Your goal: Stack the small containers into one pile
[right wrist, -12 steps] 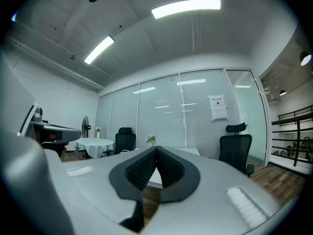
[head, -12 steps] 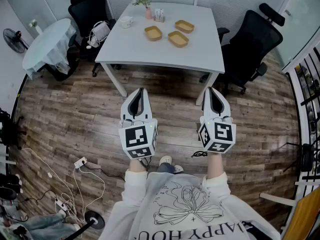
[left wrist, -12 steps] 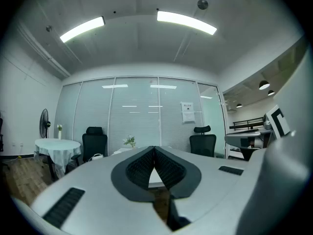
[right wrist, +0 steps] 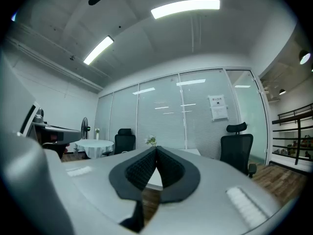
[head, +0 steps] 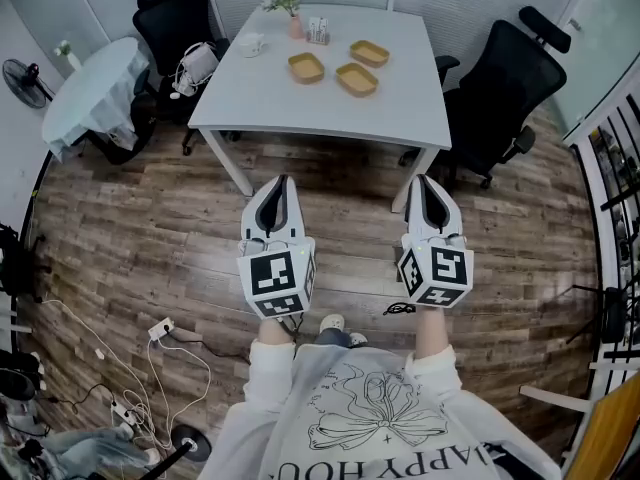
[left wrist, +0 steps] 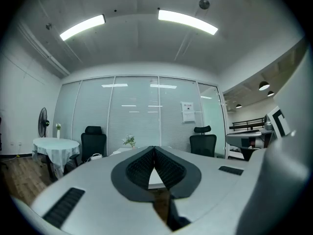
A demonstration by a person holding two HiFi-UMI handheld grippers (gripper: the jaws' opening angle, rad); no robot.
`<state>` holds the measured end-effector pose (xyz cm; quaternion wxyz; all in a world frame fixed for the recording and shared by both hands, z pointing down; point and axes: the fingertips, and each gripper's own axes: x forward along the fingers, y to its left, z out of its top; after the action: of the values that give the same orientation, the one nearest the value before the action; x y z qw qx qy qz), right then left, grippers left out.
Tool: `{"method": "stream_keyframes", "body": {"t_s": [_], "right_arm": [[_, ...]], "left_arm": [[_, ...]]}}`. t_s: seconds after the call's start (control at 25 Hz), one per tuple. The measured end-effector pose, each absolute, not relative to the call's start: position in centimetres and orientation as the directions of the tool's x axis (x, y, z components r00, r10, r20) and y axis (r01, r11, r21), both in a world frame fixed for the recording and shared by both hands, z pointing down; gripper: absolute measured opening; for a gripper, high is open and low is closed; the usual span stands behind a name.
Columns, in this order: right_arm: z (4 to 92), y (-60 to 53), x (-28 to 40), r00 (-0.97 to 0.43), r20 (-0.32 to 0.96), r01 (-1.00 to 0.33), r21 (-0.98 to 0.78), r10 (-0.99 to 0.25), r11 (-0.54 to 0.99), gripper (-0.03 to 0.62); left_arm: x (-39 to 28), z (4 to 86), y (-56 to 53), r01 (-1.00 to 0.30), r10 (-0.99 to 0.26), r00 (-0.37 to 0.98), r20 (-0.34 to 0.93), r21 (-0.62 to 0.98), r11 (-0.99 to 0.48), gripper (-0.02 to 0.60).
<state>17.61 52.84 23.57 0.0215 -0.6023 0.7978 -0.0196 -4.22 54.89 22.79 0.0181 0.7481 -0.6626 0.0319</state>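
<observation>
The left tongs (head: pixel 281 182) and right tongs (head: pixel 424 180) are clenched, holding nothing. Three small containers (head: pixel 356 78), maybe trays, sit unstacked on the far surface (head: pixel 320 113).

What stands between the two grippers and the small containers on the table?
Nothing visible. The left gripper and right gripper, both shut and empty, hang over floor short of the table; its near half is bare up to the three containers.

Smooth matt white table (head: pixel 330 113), grained wood-plank floor (head: pixel 150 218), matt tan containers (head: pixel 356 78).
</observation>
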Motion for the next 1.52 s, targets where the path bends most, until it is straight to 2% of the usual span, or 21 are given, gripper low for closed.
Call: {"method": "stream_keyframes", "body": {"t_s": [0.92,1.52], "right_arm": [[26.3,46.9,14.6,-0.254,0.029,-0.966,-0.058,-0.967,0.252,0.012],[26.7,33.3,15.1,-0.302,0.022,-0.952,-0.055,-0.953,0.300,0.037]], "left_arm": [[-6.8,25.1,48.2,-0.988,-0.982,0.154,0.107,-0.008,-0.155,0.008],[-6.1,25.9,36.2,-0.995,-0.989,0.101,0.107,-0.018,-0.103,0.008]]}}
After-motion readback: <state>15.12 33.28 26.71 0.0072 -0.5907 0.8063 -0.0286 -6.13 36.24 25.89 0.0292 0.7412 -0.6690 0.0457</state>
